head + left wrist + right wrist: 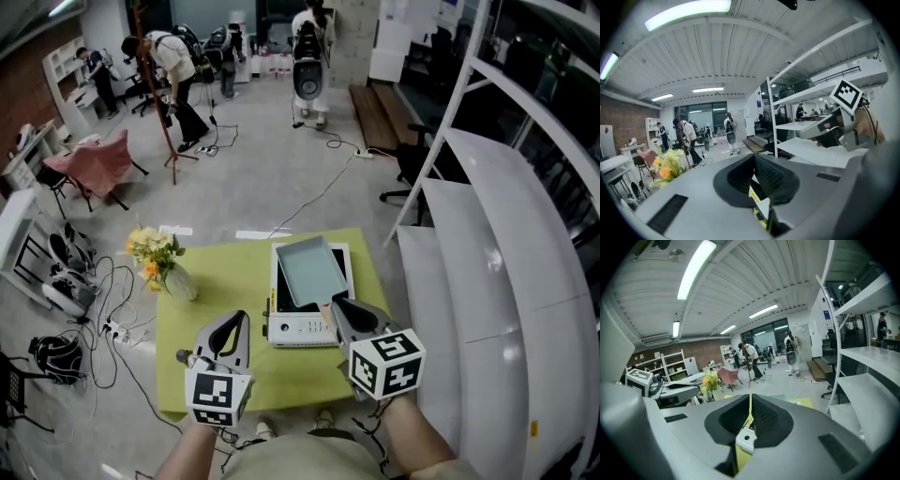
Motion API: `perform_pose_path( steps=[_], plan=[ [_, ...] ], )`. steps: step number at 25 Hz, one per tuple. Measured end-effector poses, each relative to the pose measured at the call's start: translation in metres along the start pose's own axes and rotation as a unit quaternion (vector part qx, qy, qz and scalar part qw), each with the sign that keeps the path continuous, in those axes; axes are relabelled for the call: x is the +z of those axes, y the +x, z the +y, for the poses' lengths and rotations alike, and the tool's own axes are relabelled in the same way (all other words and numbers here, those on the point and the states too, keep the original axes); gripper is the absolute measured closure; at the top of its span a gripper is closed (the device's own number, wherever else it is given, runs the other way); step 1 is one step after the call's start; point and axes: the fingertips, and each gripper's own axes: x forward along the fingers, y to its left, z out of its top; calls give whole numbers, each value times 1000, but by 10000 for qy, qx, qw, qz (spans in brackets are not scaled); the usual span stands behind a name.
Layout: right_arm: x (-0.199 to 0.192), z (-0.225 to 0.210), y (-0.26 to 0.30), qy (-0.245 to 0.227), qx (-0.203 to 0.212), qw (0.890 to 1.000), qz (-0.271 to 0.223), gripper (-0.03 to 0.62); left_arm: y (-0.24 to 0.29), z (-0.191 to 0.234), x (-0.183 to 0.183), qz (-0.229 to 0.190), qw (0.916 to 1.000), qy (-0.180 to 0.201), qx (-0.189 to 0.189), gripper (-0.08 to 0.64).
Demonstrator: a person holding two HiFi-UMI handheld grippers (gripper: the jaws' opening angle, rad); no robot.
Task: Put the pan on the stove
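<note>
A shallow, pale blue-grey rectangular pan lies on the white stove, which stands on the yellow-green table. My right gripper hovers with its tip just beside the pan's near right corner. Its jaws are shut and nothing shows between them; in the right gripper view only a thin slit remains. My left gripper is held over the table to the left of the stove's front, and it is also shut with nothing in it. Each gripper view shows the other gripper at its edge.
A vase of yellow and orange flowers stands at the table's left rear corner. White shelving runs close along the right side. Cables and gear lie on the floor to the left. People stand far back in the room.
</note>
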Motion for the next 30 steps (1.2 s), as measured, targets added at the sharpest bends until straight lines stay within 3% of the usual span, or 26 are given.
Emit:
perform_pose_path(
  steps=[5, 9, 13, 18, 24, 30],
  plan=[
    [30, 39, -46, -633, 69, 9965, -542, 580, -30, 1, 26, -283, 9985, 457, 109, 554],
    [44, 64, -74, -1028, 214, 9898, -961, 586, -53, -1, 40, -478, 9978, 440, 119, 554],
    [39, 82, -91, -1297, 311, 9853, -1067, 586, -75, -3, 51, -671, 9968, 400, 179, 554],
    [17, 94, -98, -1293, 417, 9865, -913, 586, -98, -18, 52, -757, 9890, 1259, 166, 554],
    [8, 94, -98, -1259, 434, 9879, -795, 586, -100, -24, 37, -625, 9969, 484, 45, 554],
    [14, 94, -96, -1521, 334, 9841, -854, 586, -102, -21, 42, -663, 9955, 664, 111, 554]
  ],
)
